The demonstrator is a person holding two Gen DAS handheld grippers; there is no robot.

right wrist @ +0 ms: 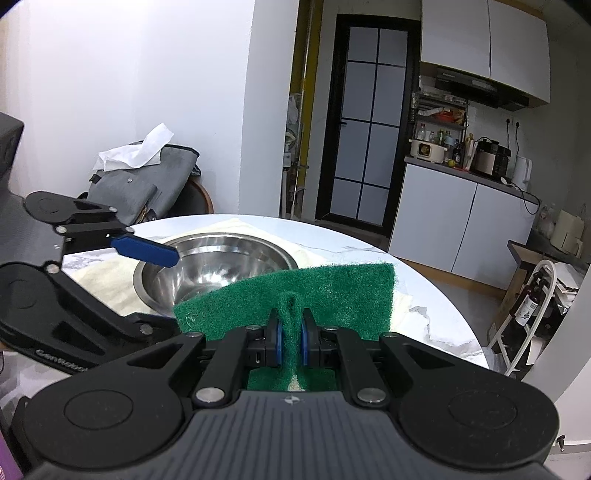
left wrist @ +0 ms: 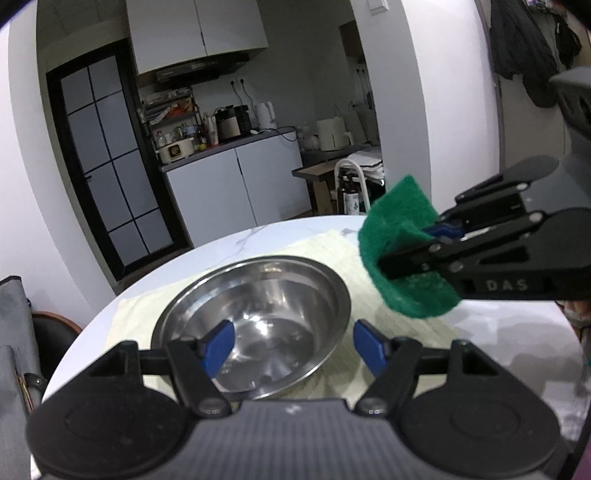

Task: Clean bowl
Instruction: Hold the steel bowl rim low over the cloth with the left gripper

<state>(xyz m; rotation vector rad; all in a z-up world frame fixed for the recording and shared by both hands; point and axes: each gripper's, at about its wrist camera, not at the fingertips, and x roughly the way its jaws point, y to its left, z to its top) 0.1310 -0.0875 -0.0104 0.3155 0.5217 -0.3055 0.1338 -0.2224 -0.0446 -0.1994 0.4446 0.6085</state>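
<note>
Left wrist — bowl (left wrist: 255, 317) below pad-gripping tool (left wrist: 424, 251)

Home kitchen-dining corner, lived in.
White base cabinets (left wrist: 236, 184) under a dark counter; above them a range hood (left wrist: 195, 70) and wall cupboards (left wrist: 199, 29). On the counter: kettle (left wrist: 265, 115), rice cooker (left wrist: 175, 149), bottles. Left of the cabinets, a black-framed glass door (left wrist: 110, 166); nearer, a round marble table (right wrist: 424, 295).

Glossy metal bowl (left wrist: 255, 325); rough fibrous green scouring pad (right wrist: 295, 295); polished marble-look table (right wrist: 424, 295)
</note>
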